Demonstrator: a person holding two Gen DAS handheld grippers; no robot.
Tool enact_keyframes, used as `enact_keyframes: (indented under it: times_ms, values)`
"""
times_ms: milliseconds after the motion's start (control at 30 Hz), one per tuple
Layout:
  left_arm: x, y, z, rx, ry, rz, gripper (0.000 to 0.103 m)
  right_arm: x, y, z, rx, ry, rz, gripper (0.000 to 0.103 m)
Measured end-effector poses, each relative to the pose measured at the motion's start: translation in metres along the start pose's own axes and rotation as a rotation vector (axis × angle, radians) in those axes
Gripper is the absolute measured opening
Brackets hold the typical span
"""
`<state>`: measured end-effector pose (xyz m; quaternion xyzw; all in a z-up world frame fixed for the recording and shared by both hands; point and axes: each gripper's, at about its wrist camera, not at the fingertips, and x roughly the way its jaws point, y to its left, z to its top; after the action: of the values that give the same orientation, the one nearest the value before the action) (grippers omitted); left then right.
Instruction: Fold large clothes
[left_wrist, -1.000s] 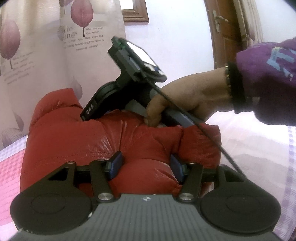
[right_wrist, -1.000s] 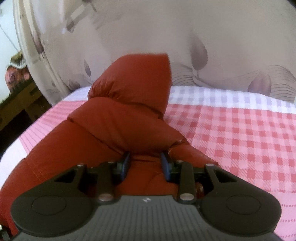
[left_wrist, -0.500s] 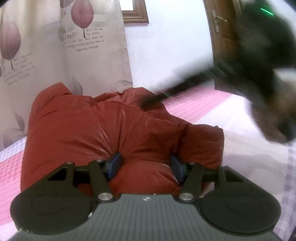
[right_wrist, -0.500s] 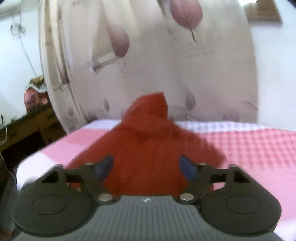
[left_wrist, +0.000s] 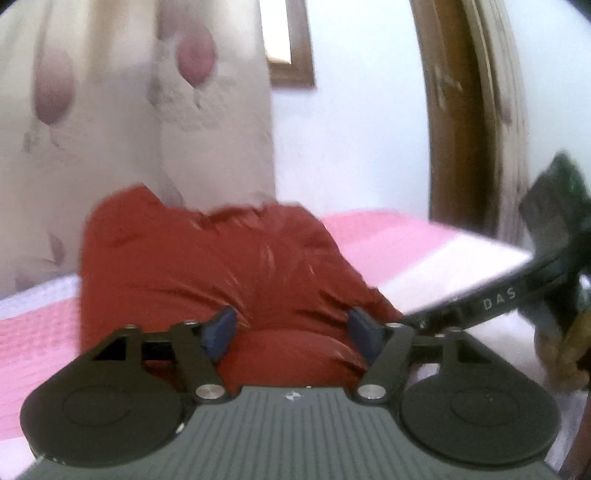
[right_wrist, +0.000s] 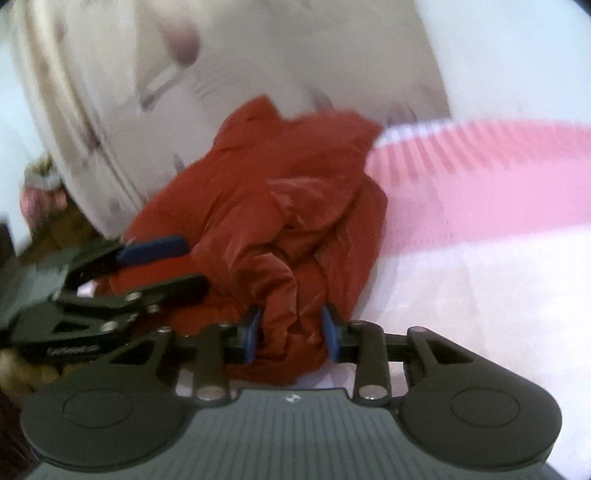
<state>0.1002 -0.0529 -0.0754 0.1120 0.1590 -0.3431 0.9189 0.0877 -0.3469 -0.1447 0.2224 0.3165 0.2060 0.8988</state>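
Red jacket (left_wrist: 221, 273) sits bunched on the bed (left_wrist: 388, 236), pink-checked cover with a white strip along the near edge. Curtain (left_wrist: 110, 129) with purple leaf print hangs behind it on the left, white wall (left_wrist: 351, 129) mid, brown door frame (left_wrist: 443, 129) on the right. Left wrist view: left gripper (left_wrist: 291, 334) points at the near edge of the jacket, jaws spread and just been opening; a puffed fold bulges between the blue pads (left_wrist: 219, 334), fabric looks slack, pads at its sides but not clearly pressing, blur makes contact hard to tell. At far right of that view the right gripper (left_wrist: 495, 299) comes in, marked DAS, with part of a hand (left_wrist: 565, 354) on it, blurred. Right wrist view: left gripper (right_wrist: 159, 266) shows at left, one blue pad lying over the jacket (right_wrist: 295, 184) edge, the other finger just below it, gap between them. Mid frame the right gripper (right_wrist: 291, 332) pinches a bunched twist of red fabric, jaws just been closing, pads tight on both sides of it. Jacket heaps up behind toward the curtain (right_wrist: 184, 74); bed (right_wrist: 480, 258) runs off right, pink band then white.
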Motion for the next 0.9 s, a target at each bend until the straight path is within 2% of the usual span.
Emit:
enact_keyframes:
  times_ms: [33, 133, 200, 233, 300, 400, 500, 633, 733, 767, 800, 867, 900]
  values:
    - [-0.008, 0.002, 0.001, 0.004, -0.029, 0.026, 0.078, 0.000, 0.002, 0.001, 0.018, -0.009, 0.023, 0.030]
    - [-0.027, 0.009, 0.004, 0.022, -0.090, 0.119, 0.079, 0.001, 0.019, 0.005, 0.014, -0.045, 0.110, 0.031]
    - [-0.033, 0.019, 0.006, -0.023, -0.103, 0.107, 0.079, 0.006, 0.026, 0.008, -0.007, -0.046, 0.138, 0.031]
    - [-0.032, 0.022, 0.005, -0.036, -0.091, 0.107, 0.079, 0.011, 0.025, 0.007, -0.003, -0.040, 0.146, 0.031]
    - [-0.026, 0.022, 0.000, -0.031, -0.056, 0.101, 0.079, 0.020, 0.009, -0.001, 0.093, -0.023, 0.178, 0.030]
    - [-0.019, 0.014, -0.012, 0.027, -0.023, 0.099, 0.079, 0.026, -0.016, -0.010, 0.201, -0.008, 0.204, 0.029]
    - [-0.012, 0.008, -0.018, 0.079, -0.002, 0.113, 0.081, 0.024, -0.017, -0.011, 0.198, 0.007, 0.222, 0.029]
    - [-0.010, 0.013, -0.023, 0.053, 0.000, 0.107, 0.082, 0.017, -0.020, -0.014, 0.216, -0.033, 0.239, 0.030]
    - [-0.011, 0.012, -0.027, 0.063, -0.002, 0.105, 0.083, 0.001, -0.014, -0.011, 0.200, -0.099, 0.201, 0.044]
    - [-0.011, 0.011, -0.027, 0.060, -0.004, 0.103, 0.084, -0.005, -0.011, -0.008, 0.194, -0.125, 0.174, 0.061]
    - [-0.010, 0.010, -0.027, 0.058, -0.004, 0.101, 0.084, -0.011, -0.010, -0.005, 0.187, -0.156, 0.158, 0.082]
    - [-0.009, 0.009, -0.027, 0.060, -0.005, 0.102, 0.085, -0.019, -0.012, 0.004, 0.185, -0.208, 0.114, 0.102]
    - [-0.009, 0.009, -0.026, 0.058, -0.005, 0.102, 0.085, -0.019, -0.016, 0.010, 0.204, -0.218, 0.091, 0.103]
